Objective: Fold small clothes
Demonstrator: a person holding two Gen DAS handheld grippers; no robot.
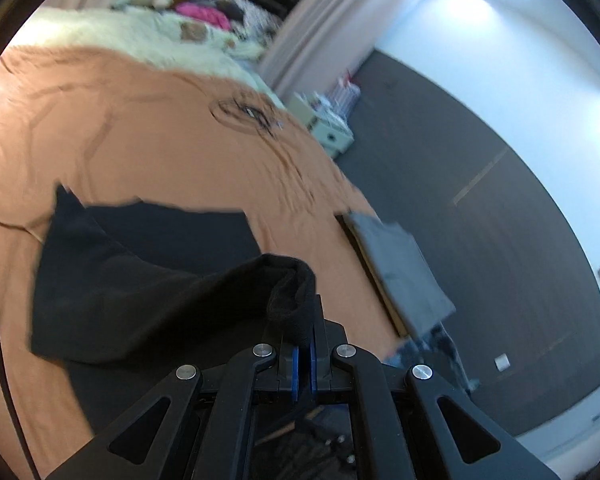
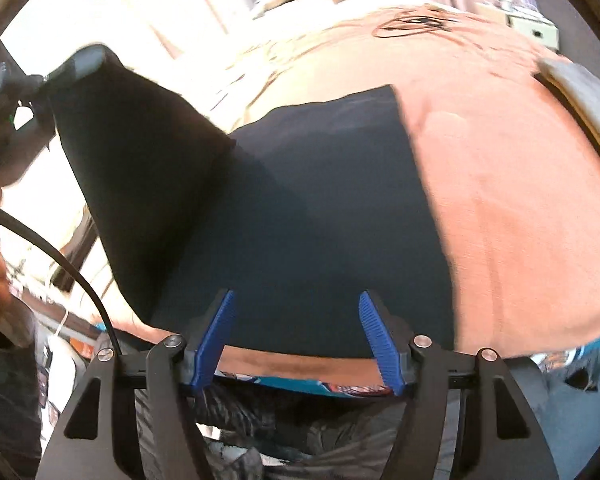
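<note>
No container with visible contents can be identified; a pale cabinet (image 1: pixel 332 136) stands on the floor past the far edge of the bed (image 1: pixel 140 128), its contents too blurred to read. The black garment (image 2: pixel 300 208) is plain, dark and matte, without visible print; most of it lies flat on the orange bed cover, while one corner is lifted clear of the bed. The left gripper (image 1: pixel 303 354) has its jaws narrow, clamped on a bunched fold of that raised corner, the cloth draping down from the jaws to the bed. The right gripper (image 2: pixel 296 340) has its jaws wide, holding nothing; the garment's near hem lies just beyond and between its blue pads (image 2: pixel 374 332). A folded grey cloth (image 1: pixel 404 272) lies at the bed edge.
</note>
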